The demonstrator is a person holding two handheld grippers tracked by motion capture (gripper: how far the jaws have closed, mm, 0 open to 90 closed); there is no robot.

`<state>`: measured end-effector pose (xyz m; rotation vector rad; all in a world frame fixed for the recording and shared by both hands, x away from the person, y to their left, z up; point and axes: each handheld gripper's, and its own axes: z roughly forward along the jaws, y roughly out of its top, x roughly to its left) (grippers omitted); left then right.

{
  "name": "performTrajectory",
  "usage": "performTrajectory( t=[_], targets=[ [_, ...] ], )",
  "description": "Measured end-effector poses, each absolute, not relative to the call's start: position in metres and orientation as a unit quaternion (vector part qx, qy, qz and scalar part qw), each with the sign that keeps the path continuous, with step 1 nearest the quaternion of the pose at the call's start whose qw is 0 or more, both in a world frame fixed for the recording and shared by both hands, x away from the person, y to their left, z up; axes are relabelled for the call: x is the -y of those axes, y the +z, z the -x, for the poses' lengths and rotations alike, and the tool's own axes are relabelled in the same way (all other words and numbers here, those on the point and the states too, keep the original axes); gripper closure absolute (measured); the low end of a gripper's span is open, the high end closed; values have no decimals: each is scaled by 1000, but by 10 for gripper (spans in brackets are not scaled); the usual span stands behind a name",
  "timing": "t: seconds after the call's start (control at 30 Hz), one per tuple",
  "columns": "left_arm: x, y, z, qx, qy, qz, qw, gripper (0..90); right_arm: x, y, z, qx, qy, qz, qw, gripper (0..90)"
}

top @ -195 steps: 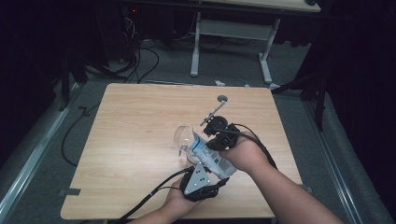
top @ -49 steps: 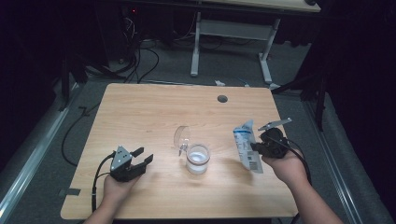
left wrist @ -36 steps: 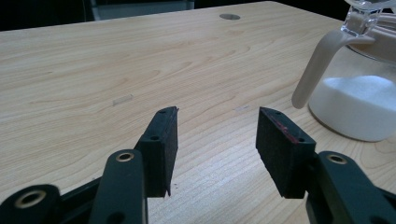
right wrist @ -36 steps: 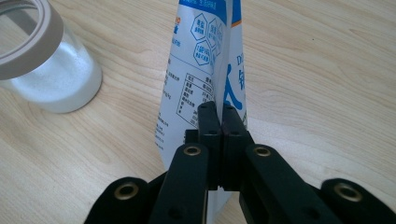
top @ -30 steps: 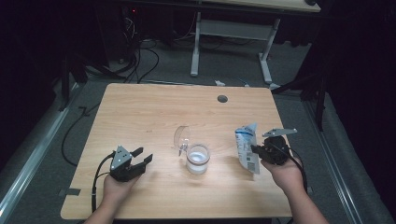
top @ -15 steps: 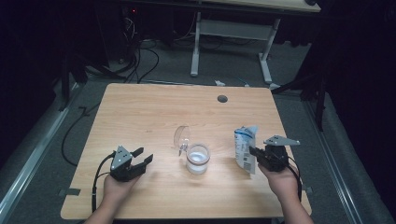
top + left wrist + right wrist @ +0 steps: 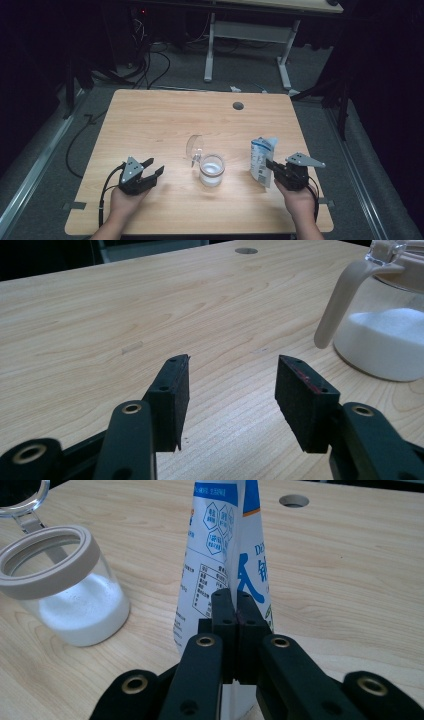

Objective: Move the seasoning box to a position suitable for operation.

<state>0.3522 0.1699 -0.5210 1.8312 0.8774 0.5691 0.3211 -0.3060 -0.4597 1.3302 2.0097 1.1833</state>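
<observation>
Dark floor and cables surround the wooden table [image 7: 150, 115], where a lidded glass jar [image 7: 211, 170] of white powder is seen at centre, lid tipped back as for filling. Upright beside it, lower than a second ago, the pouch [image 7: 260, 160] is pinched by the right gripper [image 7: 272, 166]. The left gripper [image 7: 152, 168] is rested, jaws spread, empty.

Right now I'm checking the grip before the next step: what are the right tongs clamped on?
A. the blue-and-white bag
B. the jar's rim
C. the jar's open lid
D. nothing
A: the right tongs are pinched shut on the blue-and-white bag, which stands right of the jar.
</observation>
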Motion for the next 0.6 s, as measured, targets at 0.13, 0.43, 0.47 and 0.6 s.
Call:
performTrajectory(
  t=[0.13, 0.43, 0.47, 0.6],
  targets=[
    [-169, -520, -351, -353, 249, -764, 479, 479, 308, -461, -319, -718, 445, -480, 237, 899],
    [-175, -519, -350, -362, 259, -760, 474, 473, 309, -470, -314, -691, 479, -473, 263, 900],
    [-176, -519, -349, -364, 260, -758, 475, 473, 309, -472, -313, -688, 483, -474, 264, 900],
    [-180, -518, -349, -371, 262, -753, 476, 473, 312, -476, -312, -675, 497, -473, 269, 900]
  ],
)
